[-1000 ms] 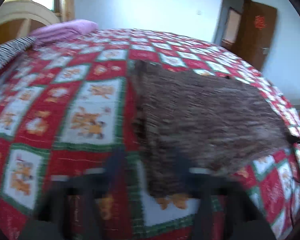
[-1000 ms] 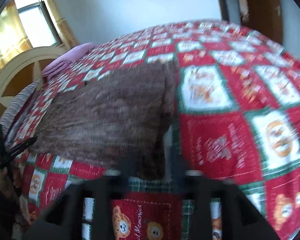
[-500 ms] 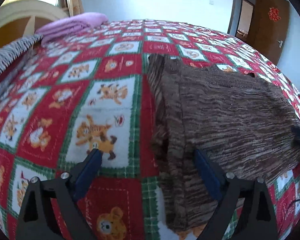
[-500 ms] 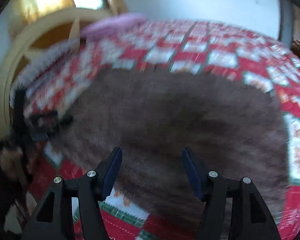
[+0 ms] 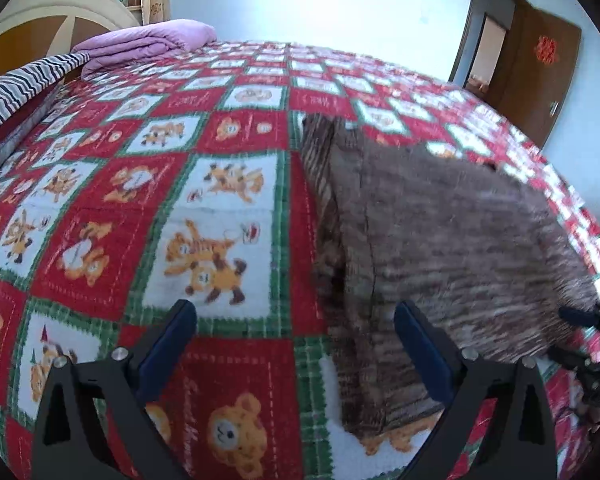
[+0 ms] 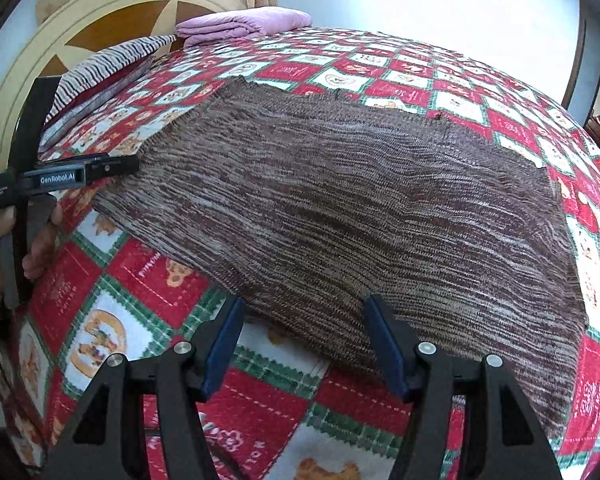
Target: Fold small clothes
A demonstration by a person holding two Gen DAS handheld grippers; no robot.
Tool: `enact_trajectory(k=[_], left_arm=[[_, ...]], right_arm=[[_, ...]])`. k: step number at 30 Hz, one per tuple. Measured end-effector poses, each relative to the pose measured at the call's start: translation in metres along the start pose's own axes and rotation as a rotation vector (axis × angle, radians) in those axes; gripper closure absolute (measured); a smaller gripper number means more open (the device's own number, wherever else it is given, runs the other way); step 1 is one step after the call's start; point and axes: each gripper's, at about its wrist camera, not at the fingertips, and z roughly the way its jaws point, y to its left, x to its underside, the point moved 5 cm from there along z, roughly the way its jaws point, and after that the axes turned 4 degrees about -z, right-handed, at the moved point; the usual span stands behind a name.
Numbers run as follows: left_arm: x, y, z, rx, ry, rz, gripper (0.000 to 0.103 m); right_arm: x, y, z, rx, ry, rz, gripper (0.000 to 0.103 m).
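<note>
A brown knitted garment [image 5: 440,240] lies spread flat on the red, white and green bear-patterned bedspread [image 5: 100,200]. My left gripper [image 5: 296,336] is wide open over the garment's left edge; its right finger hovers above the knit, its left finger above the bedspread. In the right wrist view the garment [image 6: 340,208] fills the middle, and my right gripper [image 6: 306,336] is open with the near hem lying between its fingers, unpressed. The left gripper [image 6: 116,166] shows at that view's left, held by a hand [image 6: 4,240]. The right gripper [image 5: 580,332] peeks in at the left wrist view's right edge.
A folded purple blanket [image 6: 244,24] and a striped cloth [image 6: 112,60] lie at the head of the bed by the cream headboard [image 6: 80,32]. A brown door [image 5: 540,80] stands in the far wall. Bare bedspread [image 6: 120,320] stretches left of the garment.
My left gripper's jaws have spread wider, and the garment's edge lies loose below them. My right gripper has swung from the garment's right corner to its near hem and rolled.
</note>
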Motion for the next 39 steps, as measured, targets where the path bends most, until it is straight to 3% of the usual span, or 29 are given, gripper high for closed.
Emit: enact_trajectory(k=[4, 11, 17, 27, 28, 30, 31, 32, 33, 35, 36, 38, 39], left_arm=[[-0.025, 0.001, 0.001, -0.014, -0.043, 0.038, 0.001], [-0.063, -0.006, 0.036, 0.078, 0.018, 0.022, 0.001], [-0.071, -0.004, 0.072, 0.1, 0.077, -0.031, 0.001], [-0.088, -0.016, 0.084, 0.213, 0.042, -0.024, 0.004], [-0.089, -0.018, 0.085, 0.219, 0.043, -0.016, 0.009], [-0.089, -0.023, 0.088, 0.241, 0.05, 0.007, 0.028], [-0.088, -0.026, 0.089, 0.258, 0.054, 0.016, 0.047], [-0.087, -0.028, 0.089, 0.275, 0.057, 0.022, 0.058], [-0.087, -0.028, 0.089, 0.283, 0.056, 0.022, 0.06], [-0.087, -0.025, 0.089, 0.309, 0.056, -0.004, 0.081], [-0.087, -0.022, 0.09, 0.334, 0.061, -0.03, 0.082], [-0.086, -0.014, 0.088, 0.384, 0.055, -0.086, 0.092], [-0.087, -0.011, 0.087, 0.394, 0.049, -0.105, 0.092]], right_arm=[[-0.013, 0.015, -0.01, 0.015, -0.023, -0.042, 0.039], [-0.047, 0.072, -0.004, 0.063, -0.065, -0.197, 0.039], [-0.061, 0.123, 0.012, 0.058, -0.081, -0.305, 0.039], [-0.065, 0.175, 0.036, 0.08, -0.091, -0.406, 0.039], [-0.064, 0.177, 0.038, 0.084, -0.092, -0.41, 0.039], [-0.063, 0.18, 0.045, 0.1, -0.09, -0.412, 0.039], [-0.063, 0.18, 0.046, 0.102, -0.09, -0.41, 0.04], [-0.063, 0.18, 0.047, 0.104, -0.097, -0.404, 0.04], [-0.063, 0.18, 0.048, 0.105, -0.104, -0.395, 0.04], [-0.065, 0.178, 0.049, 0.105, -0.108, -0.381, 0.04], [-0.065, 0.177, 0.048, 0.106, -0.111, -0.374, 0.041], [-0.065, 0.176, 0.048, 0.096, -0.11, -0.368, 0.059], [-0.065, 0.177, 0.049, 0.083, -0.102, -0.368, 0.07]])
